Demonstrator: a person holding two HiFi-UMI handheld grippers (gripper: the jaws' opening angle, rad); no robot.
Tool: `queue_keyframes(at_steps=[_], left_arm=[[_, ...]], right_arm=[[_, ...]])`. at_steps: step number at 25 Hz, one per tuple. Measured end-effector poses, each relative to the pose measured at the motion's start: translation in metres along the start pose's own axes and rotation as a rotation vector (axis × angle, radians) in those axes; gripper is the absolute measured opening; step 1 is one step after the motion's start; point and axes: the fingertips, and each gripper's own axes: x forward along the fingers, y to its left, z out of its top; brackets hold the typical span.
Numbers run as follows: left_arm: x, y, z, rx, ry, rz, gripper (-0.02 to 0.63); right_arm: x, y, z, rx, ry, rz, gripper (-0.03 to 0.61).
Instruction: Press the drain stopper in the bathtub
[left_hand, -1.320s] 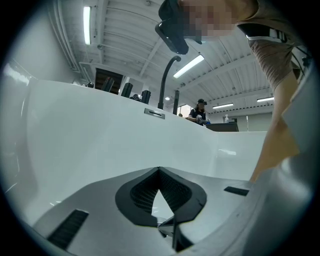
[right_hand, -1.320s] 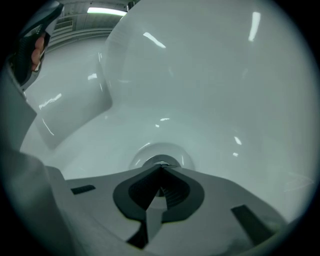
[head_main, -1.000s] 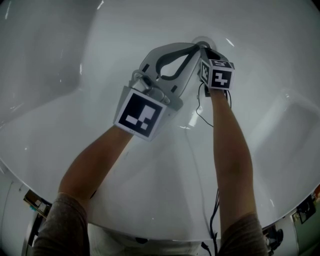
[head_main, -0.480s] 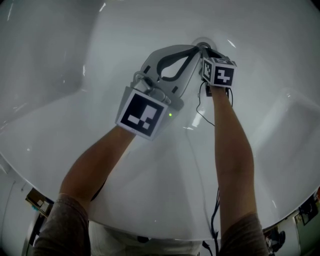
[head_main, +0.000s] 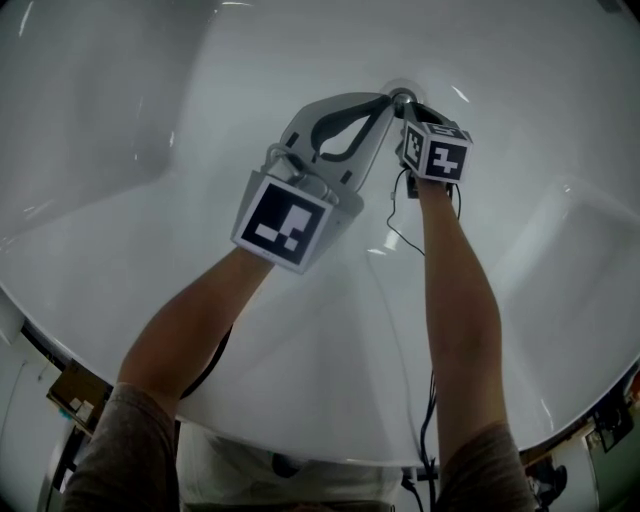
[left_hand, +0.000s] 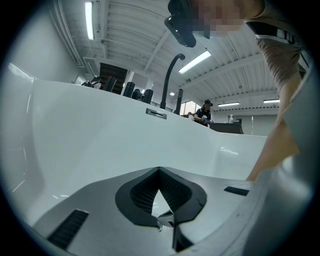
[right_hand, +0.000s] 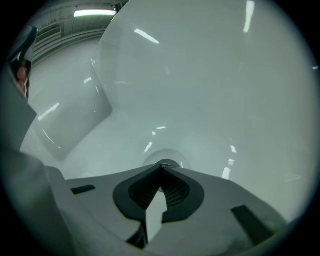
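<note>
Roughly mid-task, I'd say: both grippers are reaching to the far end of the bathtub (head_main: 150, 120), where the drain stopper (head_main: 405, 90) is sitting in the tub floor; the right gripper (head_main: 404, 103) is pointing its tip at the stopper's near edge, jaws together, nothing between them; the left gripper (head_main: 388, 98) is lying just left of it, jaws likewise closed and empty; whether either tip is actually bearing down I cannot tell, so the press itself is looking like what remains.

Views are differing: the right gripper view is showing the drain stopper (right_hand: 166, 158) as a round disc just beyond the closed tip of the right gripper (right_hand: 161, 169), a relation the head view is cramping behind the marker cube (head_main: 437, 152); the left gripper view is missing the stopper entirely, with the left gripper (left_hand: 159, 171) aiming along the tub wall (left_hand: 100, 130) toward a curved black pipe (left_hand: 167, 80); only the head view is showing both tips converging.
</note>
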Motion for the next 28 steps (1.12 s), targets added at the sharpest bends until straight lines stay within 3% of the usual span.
queue_keyframes(at_steps=[8,14,28], left_arm=[[-0.010,-0.017,0.033,0.014,0.021,0.019,0.000],[-0.022,-0.034,0.078,0.025,0.010,0.050,0.000],[-0.078,-0.106,0.186,-0.005,-0.006,0.133,0.000]], right_arm=[[-0.059,0.018,0.022,0.028,-0.036,0.000,0.000],[-0.126,0.026,0.053,0.033,-0.093,-0.022,0.000],[-0.310,0.072,0.123,-0.022,-0.241,0.049,0.000]])
